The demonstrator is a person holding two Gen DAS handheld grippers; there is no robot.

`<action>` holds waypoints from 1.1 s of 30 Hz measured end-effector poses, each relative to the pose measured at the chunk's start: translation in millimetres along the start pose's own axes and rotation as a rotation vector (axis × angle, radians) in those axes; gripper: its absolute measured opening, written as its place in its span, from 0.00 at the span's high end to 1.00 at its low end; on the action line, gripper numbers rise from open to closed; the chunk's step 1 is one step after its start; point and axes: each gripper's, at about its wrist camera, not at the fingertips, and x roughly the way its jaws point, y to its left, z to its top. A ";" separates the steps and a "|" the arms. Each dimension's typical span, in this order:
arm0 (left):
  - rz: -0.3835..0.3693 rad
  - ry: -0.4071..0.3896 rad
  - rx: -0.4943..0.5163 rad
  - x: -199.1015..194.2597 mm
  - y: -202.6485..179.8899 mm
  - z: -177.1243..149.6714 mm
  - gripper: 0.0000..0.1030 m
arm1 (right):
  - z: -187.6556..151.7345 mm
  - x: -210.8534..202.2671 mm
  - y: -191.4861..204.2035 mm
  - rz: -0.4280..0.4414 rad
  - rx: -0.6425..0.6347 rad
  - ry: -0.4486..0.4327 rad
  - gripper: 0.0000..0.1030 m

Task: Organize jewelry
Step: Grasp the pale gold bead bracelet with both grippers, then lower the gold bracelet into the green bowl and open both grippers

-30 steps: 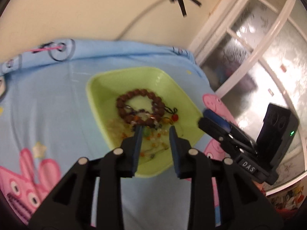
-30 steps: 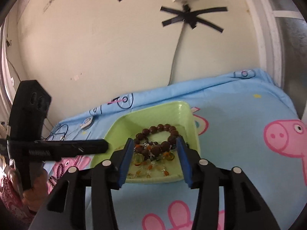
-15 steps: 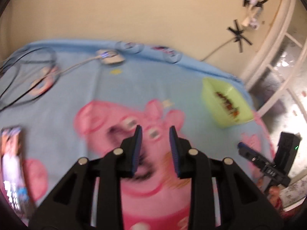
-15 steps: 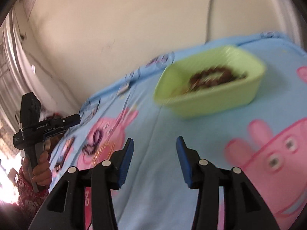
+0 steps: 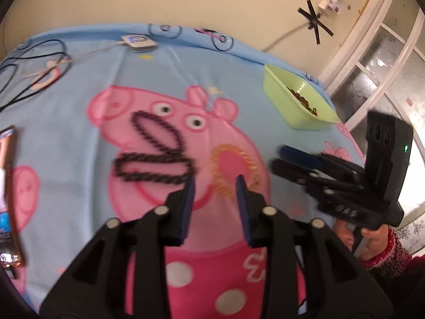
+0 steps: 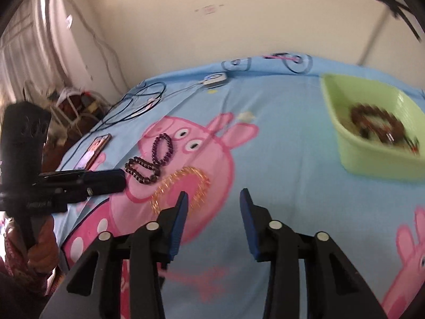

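Observation:
Two dark bead bracelets lie looped on the pig-print sheet, one purple [image 6: 162,148] and one brown [image 6: 142,170]. In the left wrist view they show as blurred dark loops [image 5: 155,170]. A gold bracelet [image 5: 215,167] [image 6: 162,189] lies just right of them. My left gripper [image 5: 215,183] hovers near the gold ring, its jaws opening with nothing between them. My right gripper [image 6: 213,195] hangs over the sheet right of the gold bracelet, its jaws closing on nothing. Far right stands the green tray [image 5: 289,111] [image 6: 372,162], with a brown bead bracelet [image 6: 372,117] inside.
A phone [image 6: 97,146] lies at the sheet's left edge. Black cables [image 5: 26,61] and a white puck [image 5: 138,43] sit near the back wall. A hand [image 5: 372,239] grips the right tool. Glass doors [image 5: 385,53] stand at the right.
Both grippers have swung left, away from the green tray, to over the pig print. The loose bracelets on the sheet have come into view.

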 end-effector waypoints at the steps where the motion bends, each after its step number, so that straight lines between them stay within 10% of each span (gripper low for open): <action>1: 0.009 0.008 0.005 5.3 -4.2 0.4 0.68 | 6.7 6.9 5.8 -0.006 -0.034 0.008 0.93; 8: 0.122 0.043 0.014 30.8 -10.8 -3.0 0.68 | 19.5 48.3 17.8 -0.038 -0.173 0.138 1.00; 10: 0.138 0.038 0.019 31.2 -10.7 -4.5 0.87 | 19.3 45.7 15.6 -0.030 -0.175 0.131 1.00; 15: 0.030 0.080 -0.010 35.7 -17.3 -1.5 0.93 | 4.3 23.7 3.4 -0.010 -0.127 0.102 1.00; 24: -0.105 0.156 0.103 70.7 -81.2 10.2 0.93 | -35.5 -50.1 -52.9 -0.068 0.096 -0.020 1.00; 33: -0.108 0.038 0.232 73.6 -138.7 89.4 0.93 | 11.1 -99.7 -89.6 -0.147 0.087 -0.233 1.00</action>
